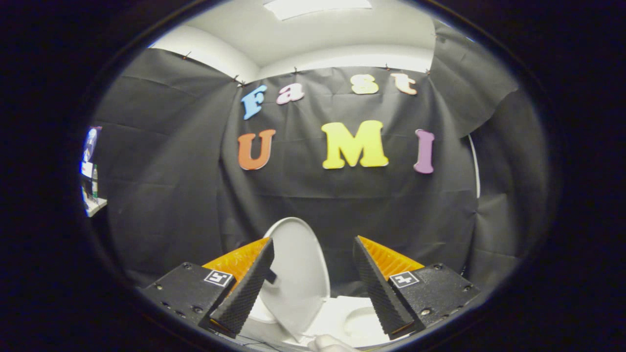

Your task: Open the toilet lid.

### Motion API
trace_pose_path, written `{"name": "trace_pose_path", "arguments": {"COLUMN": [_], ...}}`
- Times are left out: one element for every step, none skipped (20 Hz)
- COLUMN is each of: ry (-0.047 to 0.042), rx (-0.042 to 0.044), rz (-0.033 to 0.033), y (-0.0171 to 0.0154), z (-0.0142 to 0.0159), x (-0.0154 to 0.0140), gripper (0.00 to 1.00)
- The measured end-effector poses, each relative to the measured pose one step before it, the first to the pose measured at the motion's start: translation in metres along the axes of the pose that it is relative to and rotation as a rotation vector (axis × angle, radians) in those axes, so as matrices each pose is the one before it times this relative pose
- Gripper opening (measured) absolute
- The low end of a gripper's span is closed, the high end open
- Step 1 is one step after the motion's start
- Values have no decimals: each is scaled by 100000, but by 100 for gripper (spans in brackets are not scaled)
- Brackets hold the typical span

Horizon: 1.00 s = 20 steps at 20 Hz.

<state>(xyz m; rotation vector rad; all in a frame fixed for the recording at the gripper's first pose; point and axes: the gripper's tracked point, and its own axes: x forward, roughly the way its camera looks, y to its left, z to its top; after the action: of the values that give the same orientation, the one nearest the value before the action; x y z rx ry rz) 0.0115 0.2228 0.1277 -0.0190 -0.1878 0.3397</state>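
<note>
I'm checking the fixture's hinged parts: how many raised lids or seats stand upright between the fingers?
1: a white toilet lid stands raised just ahead of the open gripper, nearer its left finger, above the toilet. A seat ring behind it may be hidden.

toilet lid: plain white | booth wall: black cloth | ceiling: white

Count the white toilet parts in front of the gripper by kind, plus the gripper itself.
Raised white plastic toilet lid, nearest the left finger: 1
White toilet seat and bowl below: 1
Open gripper, fingers apart, pressing on nothing: 1
Total: 3
</note>
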Motion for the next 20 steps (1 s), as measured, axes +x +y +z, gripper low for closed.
{"name": "trace_pose_path", "arguments": {"ry": [269, 833, 1577, 1420, 1841, 1652, 1292, 1091, 1542, 1325, 1675, 1026, 465, -234, -279, -294, -137, 340, 657, 789], "rx": [-160, 33, 749, 765, 775, 484, 175, 260, 636, 959, 1452, 901, 937, 609, 352, 404, 510, 518, 498, 234], "rz": [-2657, -3179, -3100, -1634, -2609, -2955, -2628, -2272, -2472, -1698, -1598, -1513, -2119, -1746, -1533, -1036, -720, -276, -325, -128], "y": [-1497, -1963, -2170, -1575, -1724, -1906, -1936, -1530, -1628, -1064, -1273, -1061, -1387, -983, -815, -719, -581, -437, -422, -336], "z": [-393, -554, -900, -897, -1120, -995, -1146, -976, -1150, -550, -1196, -752, -827, -380, -399, -344, -348, -491, -416, -384], "x": [-481, -589, -789, -574, -462, -530, -436, -468, -262, -379, -170, -167, -117, 0, 184, 57, 191, 260, 191, 122], "gripper": [100, 100, 100, 100, 100, 100, 100, 100, 100, 100, 100, 100, 100, 100, 100, 100, 100, 100, 100, 100]}}
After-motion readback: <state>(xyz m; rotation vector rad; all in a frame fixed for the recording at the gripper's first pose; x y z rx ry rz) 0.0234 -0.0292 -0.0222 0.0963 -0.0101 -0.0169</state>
